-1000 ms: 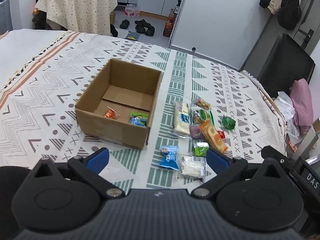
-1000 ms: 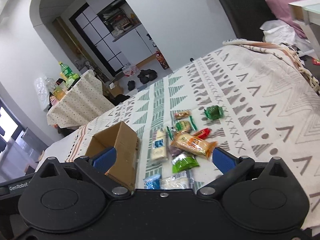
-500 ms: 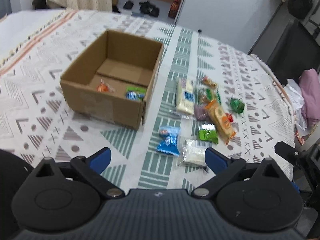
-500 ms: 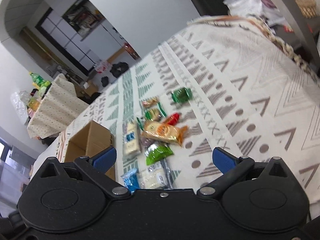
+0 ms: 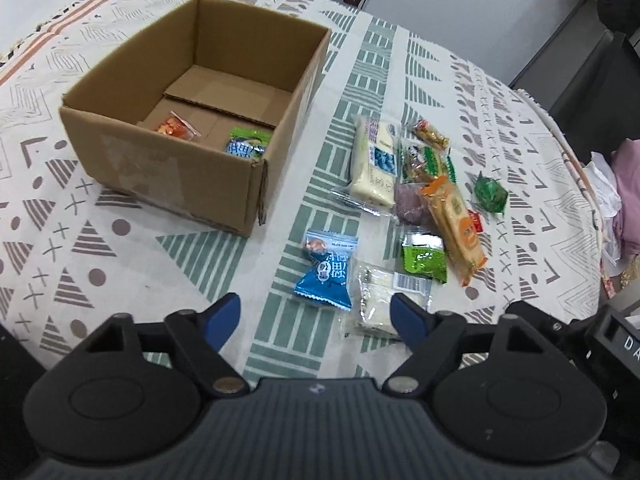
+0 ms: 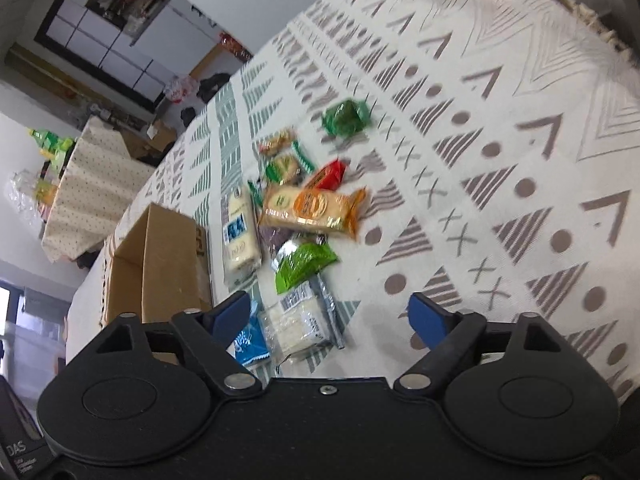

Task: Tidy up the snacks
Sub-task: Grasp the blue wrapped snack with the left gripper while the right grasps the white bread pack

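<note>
Between blue fingers (image 5: 224, 314), a blue packet (image 5: 326, 270) was seen; a brown box (image 5: 168, 168) on white, green-and-grey-patterned cloth (image 5: 500, 92).

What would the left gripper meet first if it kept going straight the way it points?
Probably the blue candy packet lying on the patterned cloth, roughly centred ahead of the open left gripper. The clear white packet lies just beside it; depth is uncertain.

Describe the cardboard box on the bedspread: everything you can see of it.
The cardboard box is plain brown corrugated card, rectangular and open-topped with no top flaps showing; pale tape marks show on its near wall. It sits upright on the patterned bedspread, left of the loose snacks. Inside, on its folded bottom flaps, lie an orange packet and a blue-and-green packet. Nothing else touches it.
</note>
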